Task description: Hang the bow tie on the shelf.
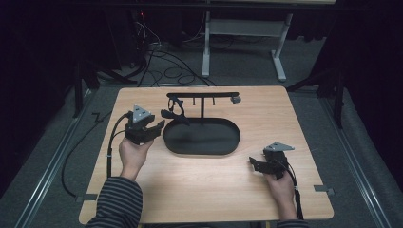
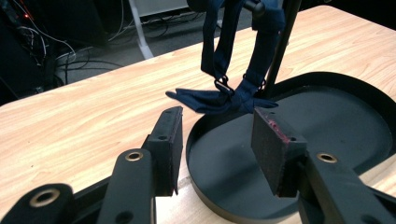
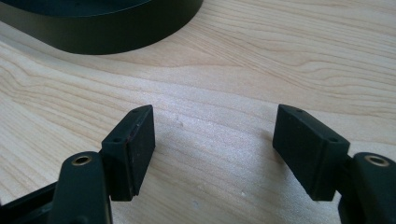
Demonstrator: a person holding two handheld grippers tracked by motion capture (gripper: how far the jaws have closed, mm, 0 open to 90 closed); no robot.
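High view: my left gripper [image 1: 153, 127] sits just off the left end of the black oval tray [image 1: 202, 137], fingers spread wide and holding nothing, aimed at the dark strap thing [image 1: 174, 110] hanging from the left end of the T-shaped rack [image 1: 203, 96]. My right gripper [image 1: 256, 165] rests low on the surface [image 1: 266, 109], well apart from the tray, fingers apart and empty too. Left gripper view: the strap [image 2: 224, 79] hangs in two navy bands from the bar, long axis approx vertical, lower end folding into a flat tail that points left, out over the tray rim [image 2: 201, 126], w/ small metal rings where the bands meet it. My fingers [image 2: 170, 140] are short of it, straddling the rim. To do this well I reckon I should go fwd and up a bit, close on the tail or just above the rings, not on the rack's post right behind, then lift straight up so it clears the peg. Right gripper view: fingers [image 3: 135, 144] wide open over bare wood, tray edge [image 3: 116, 37] beyond; best left idle, or brought in to steady the rack.
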